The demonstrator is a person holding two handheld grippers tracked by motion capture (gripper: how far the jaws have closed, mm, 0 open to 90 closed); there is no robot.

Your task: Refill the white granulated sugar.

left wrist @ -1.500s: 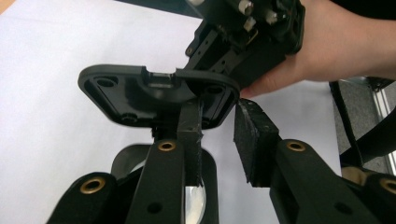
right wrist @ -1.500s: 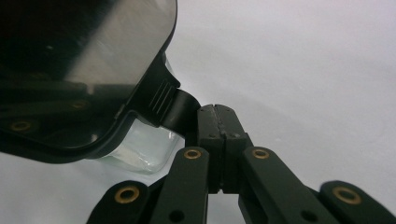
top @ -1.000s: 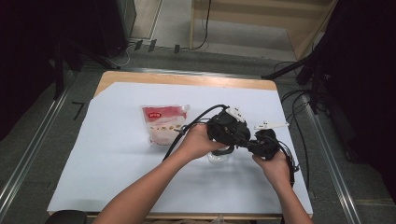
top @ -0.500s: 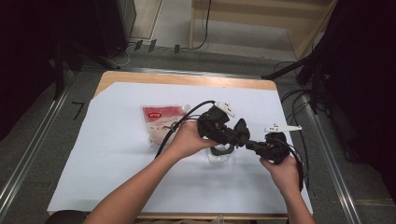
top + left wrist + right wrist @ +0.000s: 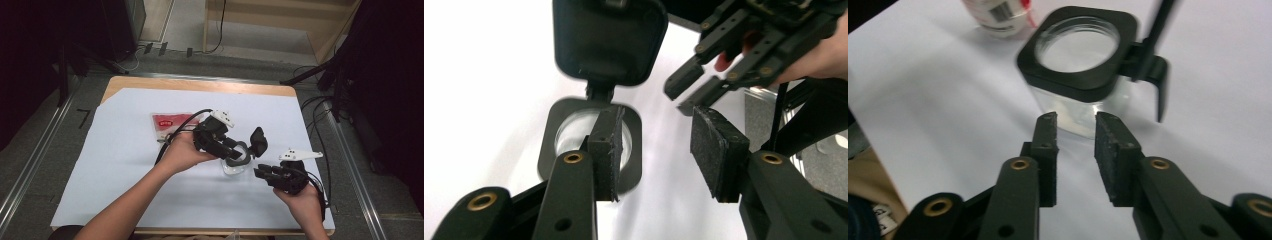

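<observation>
A small clear jar (image 5: 234, 167) with a black square collar (image 5: 1078, 82) stands on the white sheet, its hinged black lid (image 5: 258, 141) swung up and open. My left gripper (image 5: 236, 149) hovers just above and left of the jar. Its jaws have just been opening, and nothing is between the pads (image 5: 719, 150) of this left gripper (image 5: 656, 125). My right gripper (image 5: 258, 172) sits to the jar's right, a little apart from it. In its own view the right gripper (image 5: 1077, 122) points at the glass wall; its jaws have also just been opening and are empty.
A clear bag with a red label (image 5: 167, 126) lies left of the jar, under the left gripper's cable (image 5: 175, 135). The white sheet (image 5: 125, 165) covers the wooden table (image 5: 200, 84). Cables run off the right side.
Both grippers have opened and drawn apart from over the jar: the left up and to the left, the right back to the right. The lid now stands open.
</observation>
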